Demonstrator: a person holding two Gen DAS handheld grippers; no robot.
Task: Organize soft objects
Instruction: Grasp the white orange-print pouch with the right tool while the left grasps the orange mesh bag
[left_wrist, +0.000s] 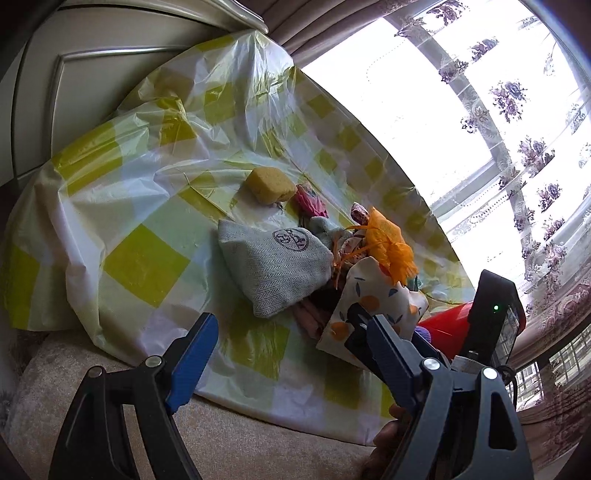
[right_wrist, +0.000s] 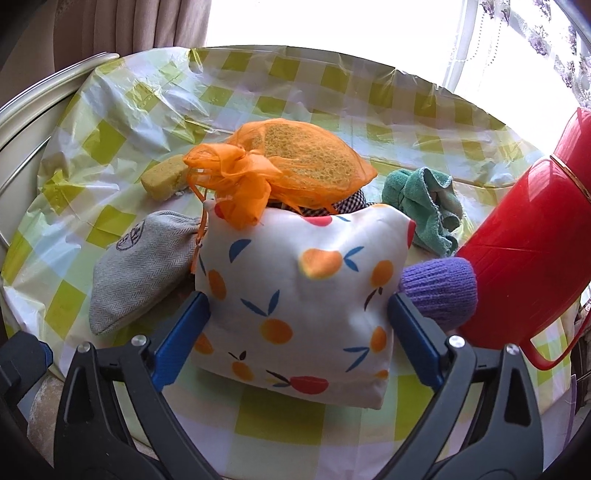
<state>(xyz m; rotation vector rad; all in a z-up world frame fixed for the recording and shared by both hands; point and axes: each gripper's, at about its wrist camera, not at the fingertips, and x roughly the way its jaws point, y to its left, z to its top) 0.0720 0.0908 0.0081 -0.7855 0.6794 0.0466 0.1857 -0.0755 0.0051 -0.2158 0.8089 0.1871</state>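
Right wrist view shows my right gripper (right_wrist: 297, 314) with its blue fingers (right_wrist: 181, 332) pressed against both sides of the fruit-print pillow (right_wrist: 299, 288), so I hold it squeezed between them over the checked plastic sheet (right_wrist: 110, 140). On top of the pillow's far edge rests an orange mesh pouch (right_wrist: 288, 166) with a sponge inside. A grey herringbone bag (right_wrist: 140, 266) lies just left of the pillow, and a loose yellow sponge (right_wrist: 166, 177) sits farther back on the left. A purple knit piece (right_wrist: 439, 291) touches my right finger, a green cloth (right_wrist: 424, 206) lies beyond it, and a red jug (right_wrist: 535, 251) stands at the right edge. From the left wrist view, my left gripper (left_wrist: 284, 328) hangs wide apart with nothing between its fingers, near the front edge of the sheet. I see the same pillow (left_wrist: 373, 302) ahead to the right, the grey bag (left_wrist: 277, 266) in the middle, and a pink cloth (left_wrist: 310, 201) beside the sponge (left_wrist: 269, 184).
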